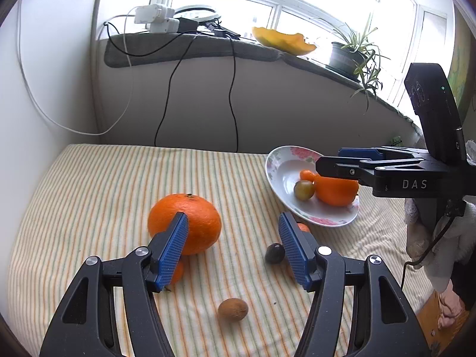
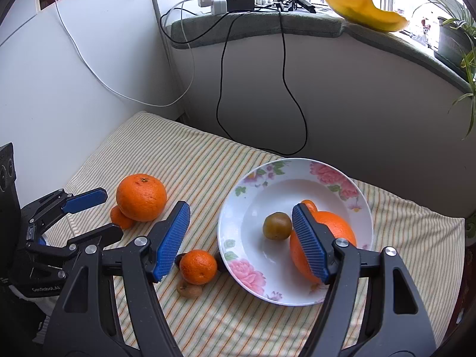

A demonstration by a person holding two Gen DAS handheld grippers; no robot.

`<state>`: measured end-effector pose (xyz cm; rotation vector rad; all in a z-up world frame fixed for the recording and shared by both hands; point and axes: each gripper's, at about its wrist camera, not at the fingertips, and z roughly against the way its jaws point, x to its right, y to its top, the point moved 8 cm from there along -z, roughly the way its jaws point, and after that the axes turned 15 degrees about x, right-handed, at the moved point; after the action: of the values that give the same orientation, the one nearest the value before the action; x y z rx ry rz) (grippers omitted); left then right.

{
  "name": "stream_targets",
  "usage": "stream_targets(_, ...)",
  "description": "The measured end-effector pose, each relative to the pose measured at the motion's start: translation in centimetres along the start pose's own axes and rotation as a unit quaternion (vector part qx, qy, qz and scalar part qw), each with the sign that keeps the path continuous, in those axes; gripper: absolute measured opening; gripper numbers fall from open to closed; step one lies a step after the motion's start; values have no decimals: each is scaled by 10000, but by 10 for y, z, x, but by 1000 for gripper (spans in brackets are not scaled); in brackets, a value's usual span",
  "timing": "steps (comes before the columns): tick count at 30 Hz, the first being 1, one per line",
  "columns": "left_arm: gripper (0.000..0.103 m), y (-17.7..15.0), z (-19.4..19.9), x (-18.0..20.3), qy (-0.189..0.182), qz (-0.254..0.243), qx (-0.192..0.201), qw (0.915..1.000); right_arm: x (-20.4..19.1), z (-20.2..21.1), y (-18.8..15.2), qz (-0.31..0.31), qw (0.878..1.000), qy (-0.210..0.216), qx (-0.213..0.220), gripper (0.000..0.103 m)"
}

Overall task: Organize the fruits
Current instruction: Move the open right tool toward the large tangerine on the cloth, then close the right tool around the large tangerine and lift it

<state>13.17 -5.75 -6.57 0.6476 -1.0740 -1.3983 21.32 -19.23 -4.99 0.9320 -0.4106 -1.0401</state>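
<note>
Right now, line by line:

Left claw: the left gripper point(image 1: 233, 250) hangs above the striped cloth point(image 1: 98, 184), fingers spread wide, gripping nothing.
Right claw: the right gripper point(image 2: 241, 241) hovers over the near edge of the floral plate point(image 2: 235, 205), likewise spread wide and empty.
Key relation: the big orange point(image 1: 196, 217) sits ahead of the left claw and off to its left side, partly behind the left blue pad point(image 1: 172, 247); it does not lie centred between the fingers. My reading is that the left claw would have to shift leftward to straddle it.
Long axis: the big orange is round and slightly flattened, stem end up, so no grasp direction is favoured.
Nearer hand: the left one, plainly; the right claw is well apart from that orange, over by the plate.
On the plate: three fruits, namely one large orange point(image 2: 336, 229), one greenish-brown round fruit point(image 2: 277, 226) and one tiny orange fruit point(image 1: 307, 175) behind them.
Off the plate, on the cloth: five fruits, namely the big orange, a small orange point(image 2: 120, 218) touching its base, a mandarin point(image 2: 197, 267) just beside the plate rim, a dark fruit point(image 1: 274, 253) and a brown oval fruit point(image 1: 233, 310).
Plate count: one.
</note>
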Motion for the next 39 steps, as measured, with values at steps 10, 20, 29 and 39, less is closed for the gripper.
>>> stream_targets(10, 69, -15, 6, -51, 350, 178, -174, 9991, -49, -23, -5, 284, 9985, 392, -260, 74)
stream_targets(20, 73, -19, 2, -70, 420, 247, -275, 9984, -69, -50, -13, -24, 9950, 738, -675, 77)
stream_targets(29, 73, -20, 1, -75, 419, 269, -271, 9984, -83, -63, -17, -193, 9912, 1003, -840, 84)
stream_targets(39, 74, -23, -8, -69, 166, 483, -369, 9980, -91, -85, -18, -730, 9819, 1352, -1111, 85)
